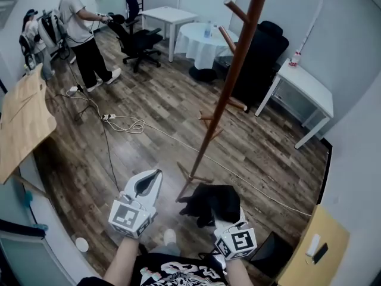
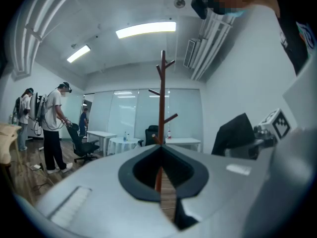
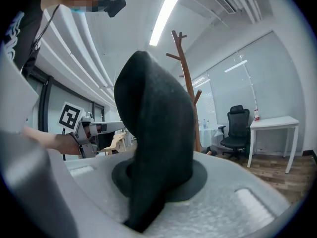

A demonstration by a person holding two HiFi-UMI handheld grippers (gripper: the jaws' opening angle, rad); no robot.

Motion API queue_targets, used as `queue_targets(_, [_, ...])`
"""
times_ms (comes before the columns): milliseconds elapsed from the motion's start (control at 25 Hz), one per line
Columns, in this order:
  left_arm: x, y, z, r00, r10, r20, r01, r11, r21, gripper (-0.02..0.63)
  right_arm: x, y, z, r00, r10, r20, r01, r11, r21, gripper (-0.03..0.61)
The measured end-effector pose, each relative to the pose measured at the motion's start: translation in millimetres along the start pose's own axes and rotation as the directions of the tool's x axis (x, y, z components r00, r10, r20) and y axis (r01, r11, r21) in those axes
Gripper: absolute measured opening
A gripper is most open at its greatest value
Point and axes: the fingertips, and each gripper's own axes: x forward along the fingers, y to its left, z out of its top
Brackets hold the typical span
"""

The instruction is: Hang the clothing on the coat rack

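**While the right gripper [image 1: 230,224] gripped the black garment [image 1: 211,202], the coat rack [image 1: 229,85] stood just ahead**

Where the rack's feet met the dark wood-plank floor [image 1: 161,106], the garment hung bunched above the boards, just right of the base and apart from the pole. The right gripper's jaws were clenched on its fabric. The left gripper [image 1: 153,177] was closed with nothing in it, held level beside the other. A pale cable [image 1: 128,124] looped across the planks toward the left wall. Beyond the rack were a round table under a white cloth [image 1: 202,40], a white square table [image 1: 168,14], a black office chair [image 1: 138,40] and a white desk [image 1: 306,85] along the right wall. A person in a grey shirt [image 1: 80,31] stood at the far left.
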Motion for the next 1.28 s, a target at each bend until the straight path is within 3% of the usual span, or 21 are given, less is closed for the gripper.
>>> queue_targets(320, [23.3,18.0,-0.2,0.998,-0.052,0.03,0.051,0.998,0.029,-0.011,30.7,-4.1,14.6,1.0,-0.021,0.019,0.021,1.0,-0.004,0.026])
queue_targets(600, [35.6,29.7,15.7,0.998,-0.058,0.024,0.057,0.998,0.032,-0.011,44.8,0.4,31.1,0.999,-0.016,0.035,0.016,1.0,0.006,0.026])
queue_targets(1000, [51.4,25.9,10.3,0.998,-0.055,0.013,0.055,0.998,0.024,-0.011,50.3,-13.1,27.1,0.999,-0.021,0.05,0.02,1.0,0.024,0.026])
queue_targets(1280, [82.1,15.1,13.6,0.989,-0.146,0.015,0.145,0.989,0.027,-0.011,69.6,-34.3,25.0,0.998,-0.05,0.045,0.049,0.999,0.022,0.026])
